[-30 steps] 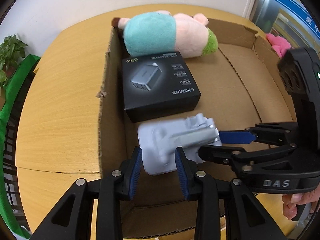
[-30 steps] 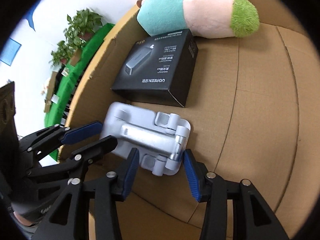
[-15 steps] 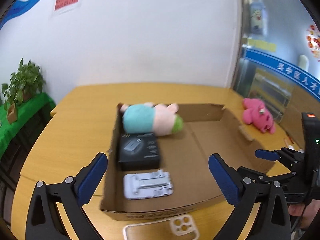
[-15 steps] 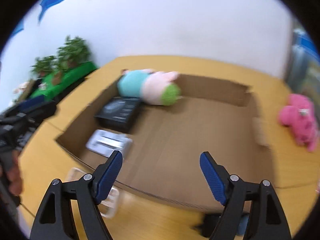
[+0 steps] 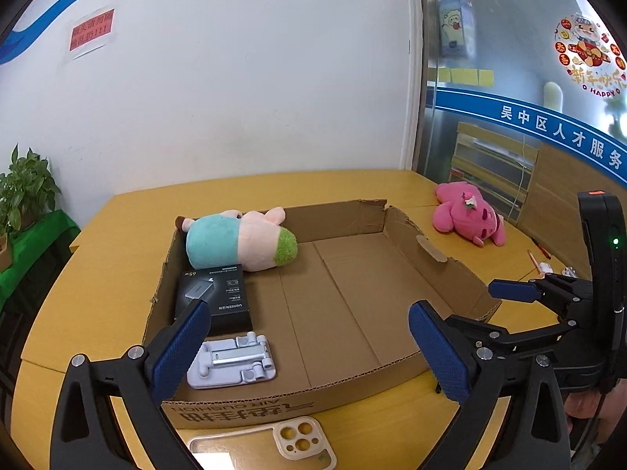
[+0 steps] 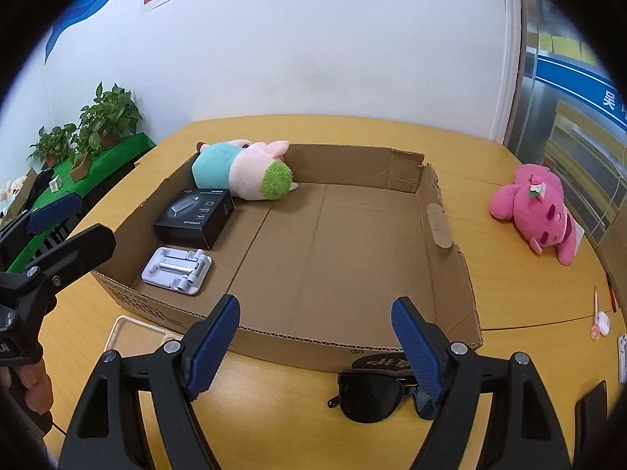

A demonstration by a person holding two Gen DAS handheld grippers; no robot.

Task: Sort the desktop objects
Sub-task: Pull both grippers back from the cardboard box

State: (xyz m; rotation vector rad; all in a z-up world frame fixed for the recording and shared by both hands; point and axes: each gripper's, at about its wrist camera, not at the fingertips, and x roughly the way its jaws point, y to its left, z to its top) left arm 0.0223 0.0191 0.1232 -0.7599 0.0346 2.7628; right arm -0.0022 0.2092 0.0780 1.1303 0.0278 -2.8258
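Observation:
A shallow cardboard box lies on the yellow table. In it, along the left side, are a teal and pink plush, a black charger box and a grey folding stand. My left gripper is open and empty, raised in front of the box. My right gripper is open and empty, raised at the box's near edge. A phone case lies on the table before the box. Black sunglasses lie under my right gripper.
A pink plush lies on the table right of the box. Small items lie at the table's right edge. Potted plants stand on a green stand to the left. A white wall is behind.
Both grippers let go of the grey stand, which now lies in the box. Both opened wide and pulled up and back from the box.

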